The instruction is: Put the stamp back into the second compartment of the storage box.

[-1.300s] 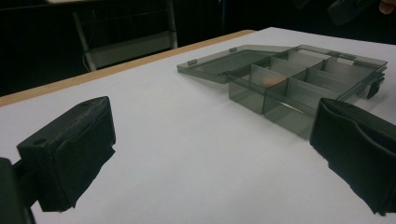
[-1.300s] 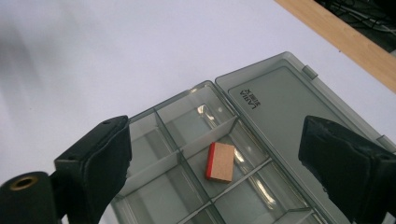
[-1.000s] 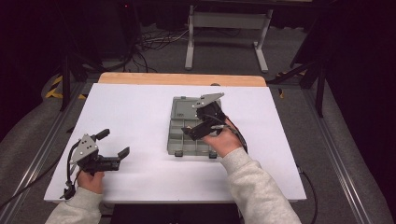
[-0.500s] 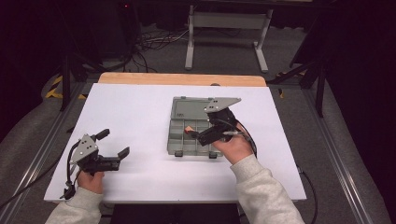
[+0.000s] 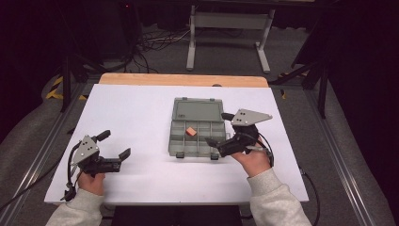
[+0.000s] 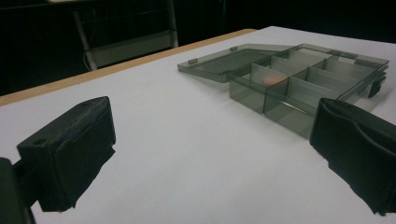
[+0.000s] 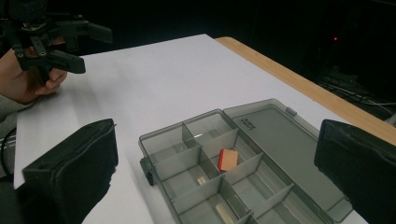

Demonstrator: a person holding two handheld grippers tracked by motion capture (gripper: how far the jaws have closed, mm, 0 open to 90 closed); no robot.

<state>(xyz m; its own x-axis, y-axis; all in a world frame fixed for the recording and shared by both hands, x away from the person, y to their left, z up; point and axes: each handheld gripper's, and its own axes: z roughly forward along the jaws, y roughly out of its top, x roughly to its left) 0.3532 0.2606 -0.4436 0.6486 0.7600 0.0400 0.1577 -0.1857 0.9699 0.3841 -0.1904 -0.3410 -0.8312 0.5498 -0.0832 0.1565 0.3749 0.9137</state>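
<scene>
A grey see-through compartment box (image 5: 174, 141) lies mid-table with its lid (image 5: 197, 112) folded flat behind it. A small orange block (image 5: 190, 132) rests in one of its middle compartments, also seen as the orange block (image 7: 227, 160). My right gripper (image 5: 219, 128) is held open at the box's right front side, its jaws wide apart over the box (image 7: 161, 135) and nothing between them. My left gripper (image 5: 115, 144) is open and empty near the table's front left, pointing toward the box (image 6: 280, 116) from a distance.
The white table top (image 5: 141, 108) has a wooden strip (image 5: 183, 79) along its far edge. Two small pale pieces (image 7: 201, 180) lie in nearer compartments. A metal stand (image 5: 226, 28) and cables sit on the dark floor beyond. The left hand's gripper (image 7: 70, 46) is seen far off.
My right gripper has drawn back from above the box toward its right front side, and the orange block now lies uncovered in a compartment. The left gripper has stayed put.
</scene>
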